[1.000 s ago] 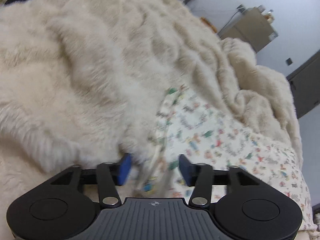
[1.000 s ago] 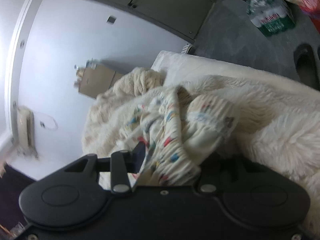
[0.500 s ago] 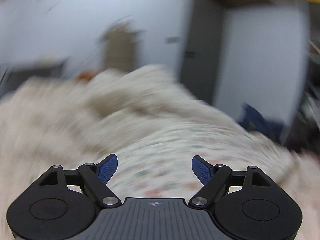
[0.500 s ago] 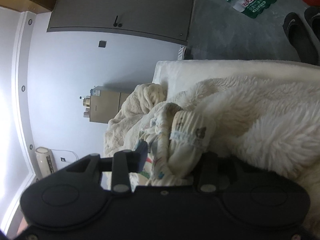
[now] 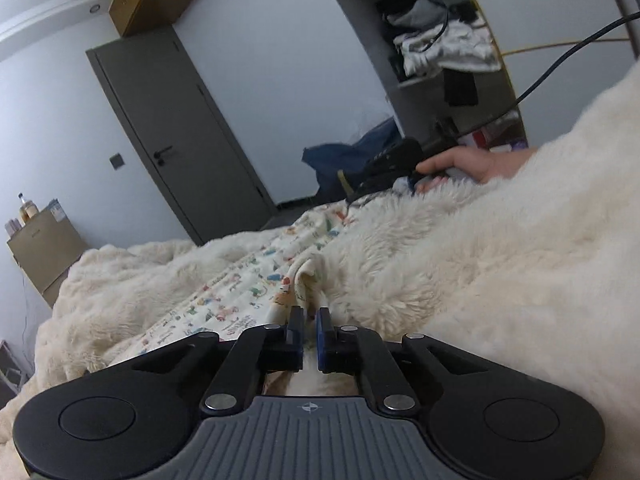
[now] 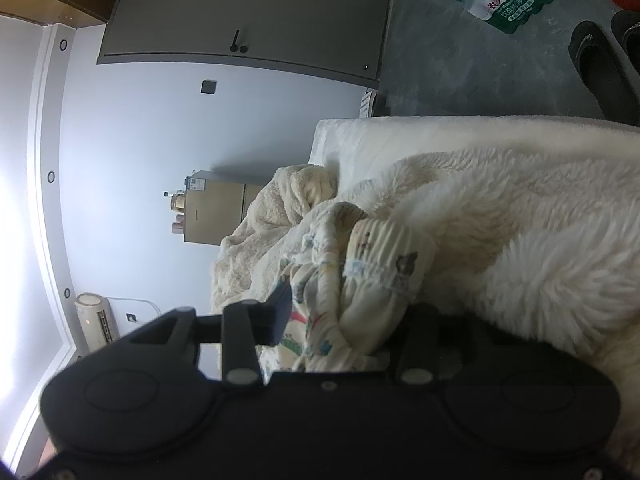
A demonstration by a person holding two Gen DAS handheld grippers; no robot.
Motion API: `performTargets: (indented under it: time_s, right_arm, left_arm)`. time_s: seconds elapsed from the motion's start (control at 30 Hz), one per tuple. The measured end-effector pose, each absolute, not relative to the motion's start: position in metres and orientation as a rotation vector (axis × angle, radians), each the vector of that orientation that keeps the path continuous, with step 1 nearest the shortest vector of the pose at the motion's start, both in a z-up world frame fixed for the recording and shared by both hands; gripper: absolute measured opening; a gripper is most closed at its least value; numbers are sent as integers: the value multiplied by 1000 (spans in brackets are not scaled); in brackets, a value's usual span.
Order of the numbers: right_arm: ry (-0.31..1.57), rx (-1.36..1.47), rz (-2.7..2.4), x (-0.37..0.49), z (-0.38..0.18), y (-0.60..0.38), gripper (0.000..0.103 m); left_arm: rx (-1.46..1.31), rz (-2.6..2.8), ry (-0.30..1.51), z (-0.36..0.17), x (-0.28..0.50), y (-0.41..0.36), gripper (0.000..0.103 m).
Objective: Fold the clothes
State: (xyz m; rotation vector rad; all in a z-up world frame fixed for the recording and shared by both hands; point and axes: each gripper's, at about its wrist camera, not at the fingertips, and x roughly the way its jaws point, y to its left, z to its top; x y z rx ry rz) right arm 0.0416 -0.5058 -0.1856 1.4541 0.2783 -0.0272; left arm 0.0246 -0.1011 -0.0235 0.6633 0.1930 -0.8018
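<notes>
Left gripper (image 5: 309,322) newly around garment (image 5: 240,300) edge

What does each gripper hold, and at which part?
Left gripper: a fold at the garment edge. Right gripper: the garment's bunched cloth.

Both views are lit by soft, cool daylight, and few hard shadows are cast. In the right wrist view, strong glare is seen along the left edge, where the wall (image 6: 24,216) is washed out to white. Straight lines such as the door (image 5: 176,132) frame are bent by fisheye distortion toward the edges. The left view is rendered sharply; the near claw housing in the right view is slightly blurred and dark.
</notes>
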Motion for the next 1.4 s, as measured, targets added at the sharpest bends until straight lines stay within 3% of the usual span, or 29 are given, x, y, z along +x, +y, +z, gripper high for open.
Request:
performTargets:
  time_s: [0.17, 0.23, 0.57, 0.63, 0.7, 0.8, 1.03, 1.2, 1.27, 1.33, 1.4]
  right_arm:
    - [277, 1454, -24, 41, -186, -506, 43]
    - [276, 1454, -23, 41, -186, -505, 43]
    - [275, 1452, -20, 41, -187, -505, 43]
    - [275, 1452, -19, 40, -187, -505, 43]
    - [275, 1452, -19, 40, -187, -505, 43]
    - [275, 1456, -18, 40, -187, -506, 43]
    - [276, 1455, -18, 40, -186, -506, 43]
    - [273, 1463, -15, 40, -186, -507, 43]
    - [274, 1462, -16, 40, -187, -507, 42]
    - [274, 1463, -17, 40, -187, -507, 42]
    - [273, 1468, -17, 40, -187, -508, 42]
  left_arm:
    - [674, -759, 185, -23, 34, -110, 8]
    - [686, -738, 177, -23, 35, -113, 17]
    - [824, -717, 160, -30, 44, -125, 16]
    - [837, -745, 174, -34, 47, -126, 23]
    - [833, -757, 151, -35, 49, -125, 23]
    - [789, -784, 111, -29, 48, -122, 0]
    - [523, -1004, 136, 13, 39, -88, 0]
    - [562, -1107, 259, -1, 30, -82, 0]
    - [558, -1110, 254, -1, 27, -81, 6]
    - [524, -1105, 258, 1, 28, -79, 36]
    - [557, -1031, 203, 1, 23, -84, 46]
